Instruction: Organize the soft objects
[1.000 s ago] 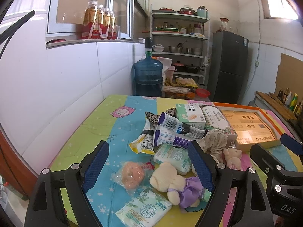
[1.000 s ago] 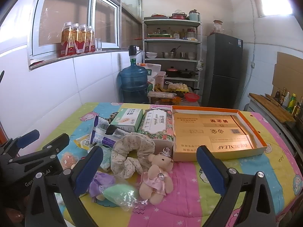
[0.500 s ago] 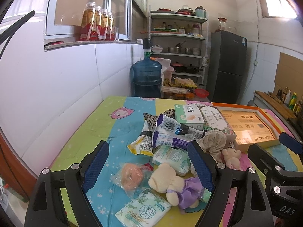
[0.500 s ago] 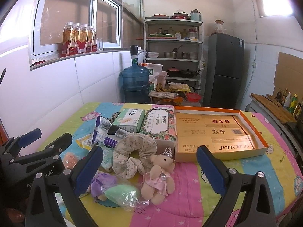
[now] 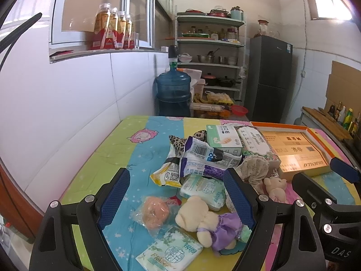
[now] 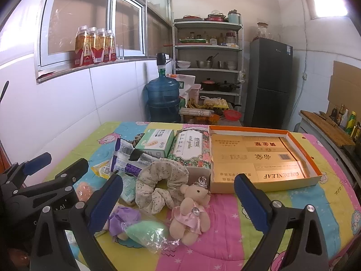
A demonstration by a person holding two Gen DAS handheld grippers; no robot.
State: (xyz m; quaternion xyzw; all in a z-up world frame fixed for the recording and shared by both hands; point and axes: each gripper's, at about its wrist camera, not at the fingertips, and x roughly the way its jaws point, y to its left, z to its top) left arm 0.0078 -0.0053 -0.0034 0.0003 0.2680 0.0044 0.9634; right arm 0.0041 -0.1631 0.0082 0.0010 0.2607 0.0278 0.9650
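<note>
A heap of soft things lies on a colourful quilted table. My left gripper (image 5: 176, 199) is open above a bagged orange sponge (image 5: 155, 212), a cream bear in a purple dress (image 5: 203, 222) and a tissue pack (image 5: 171, 251). My right gripper (image 6: 178, 202) is open above a floral scrunchie (image 6: 158, 180), a bear in a pink dress (image 6: 191, 212) and a bagged green sponge (image 6: 146, 231). An open orange-rimmed cardboard box (image 6: 259, 158) lies to the right of the heap. Neither gripper touches anything.
Behind the heap sit a green box (image 6: 158, 142), a floral tissue box (image 6: 191, 149) and snack wrappers (image 5: 203, 158). A tiled wall runs along the left. Beyond the table stand a water jug (image 6: 162, 101), shelves (image 6: 207, 67) and a dark fridge (image 6: 270, 81).
Both views have shifted slightly, as if the grippers drew back and rose a little. Nothing on the table moved and both grippers stayed open.
</note>
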